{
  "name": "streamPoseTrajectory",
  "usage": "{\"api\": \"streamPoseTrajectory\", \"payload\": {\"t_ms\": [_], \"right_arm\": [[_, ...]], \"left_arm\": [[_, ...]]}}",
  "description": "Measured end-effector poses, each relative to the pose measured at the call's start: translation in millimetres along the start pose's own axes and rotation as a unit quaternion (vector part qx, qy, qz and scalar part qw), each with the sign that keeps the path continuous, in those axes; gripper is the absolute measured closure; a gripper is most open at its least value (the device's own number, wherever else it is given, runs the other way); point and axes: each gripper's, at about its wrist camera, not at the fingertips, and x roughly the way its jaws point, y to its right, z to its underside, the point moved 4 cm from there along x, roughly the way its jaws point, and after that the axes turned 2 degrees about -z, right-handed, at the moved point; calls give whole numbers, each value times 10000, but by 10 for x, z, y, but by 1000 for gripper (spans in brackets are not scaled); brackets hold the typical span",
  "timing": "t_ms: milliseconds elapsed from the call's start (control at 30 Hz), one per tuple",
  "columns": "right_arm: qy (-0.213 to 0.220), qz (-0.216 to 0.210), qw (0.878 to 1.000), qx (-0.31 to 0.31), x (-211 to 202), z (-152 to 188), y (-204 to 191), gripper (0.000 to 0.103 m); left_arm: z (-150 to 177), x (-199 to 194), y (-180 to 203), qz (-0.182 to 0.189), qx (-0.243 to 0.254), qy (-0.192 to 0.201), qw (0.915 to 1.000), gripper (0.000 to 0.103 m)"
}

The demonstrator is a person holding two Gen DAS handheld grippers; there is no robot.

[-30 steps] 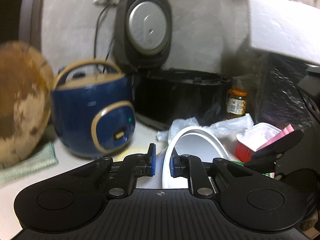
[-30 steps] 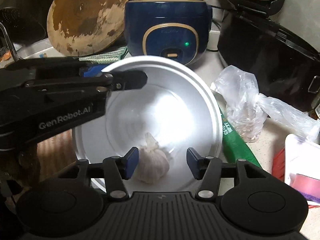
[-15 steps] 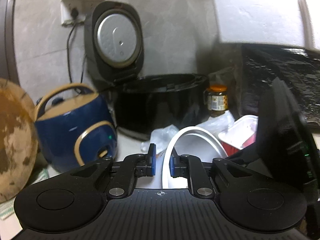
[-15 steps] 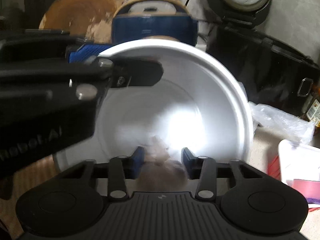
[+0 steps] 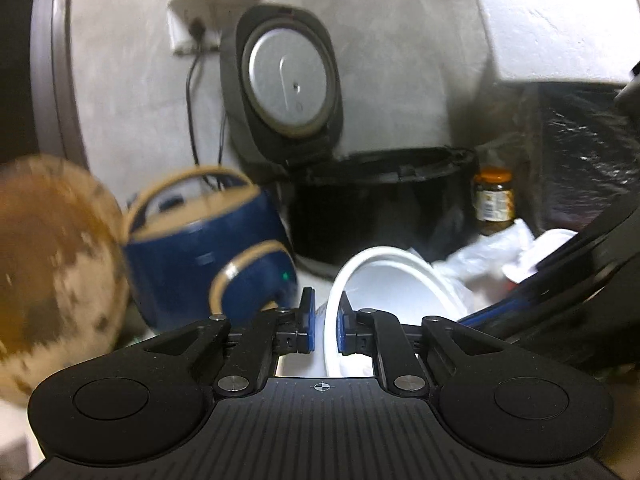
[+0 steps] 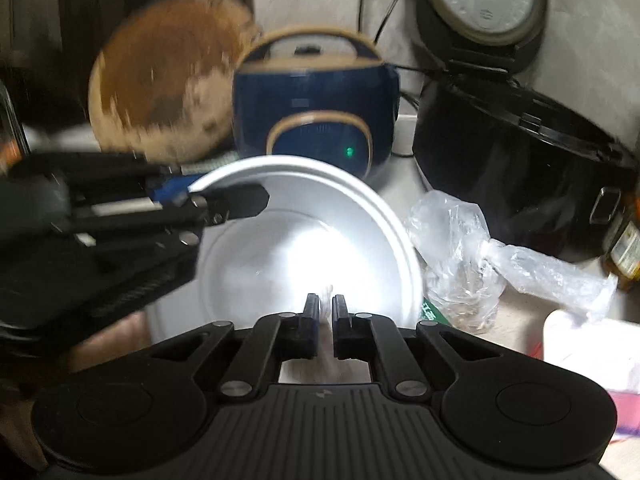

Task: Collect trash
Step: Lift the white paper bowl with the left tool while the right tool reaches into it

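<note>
A black rice cooker (image 6: pixel 520 184) with its lid raised stands at the back of the bench (image 6: pixel 516 316), a blue rice cooker (image 6: pixel 316 112) beside it and a round wooden board (image 6: pixel 160 84) leaning further left. In front sits a white bowl (image 6: pixel 320 216), tilted. The left gripper (image 5: pixel 323 326) has its jaws narrow, clamped on the bowl's rim. A crumpled clear plastic bag (image 6: pixel 468 248) lies just right of the bowl. The right gripper (image 6: pixel 325 314) reaches into the bowl, jaws nearly together on a thin whitish scrap (image 6: pixel 326 294), too blurred to identify.
</note>
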Motion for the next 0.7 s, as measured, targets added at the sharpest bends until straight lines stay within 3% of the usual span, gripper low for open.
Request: {"api": "streamPoseTrajectory", "payload": {"t_ms": [133,200,233,267,333,367,400,433,533,633,700], "right_arm": [[344,89,9985,423,-301,-18,229,78],[477,259,9968,589,-412,41,364,77],[515,336,9957,691,-457,91,427,77],[569,393,9941,831,-501,161,490,77],[624,342,9909,1146,-508,312,570,76],[576,290,9894,1300,-450,384,602,76],[514,298,9884,1397,-404,437,632,76],[443,370,9874,1474,-352,502,660,76],[370,454,9854,1596,-294,606,699,76],[305,466,9858,1584,-286,631,717,76],[234,505,9863,1551,-256,638,725,76]], "left_arm": [[-145,-9,96,-401,974,389,9937,90],[-223,-98,210,-616,1547,723,9834,91],[-226,-176,338,-800,2062,1130,9687,91],[-139,-241,539,-1073,2904,1728,9350,91],[169,-199,866,-1299,4322,2286,8626,93],[316,-147,965,-1184,4695,2290,8444,93],[437,-77,1024,-984,4876,2130,8409,92],[523,2,1045,-857,4929,1919,8443,91],[580,158,971,-766,4595,1415,8735,87],[510,198,910,-939,4388,1317,8839,90],[406,227,839,-986,4087,1180,8996,92]]}}
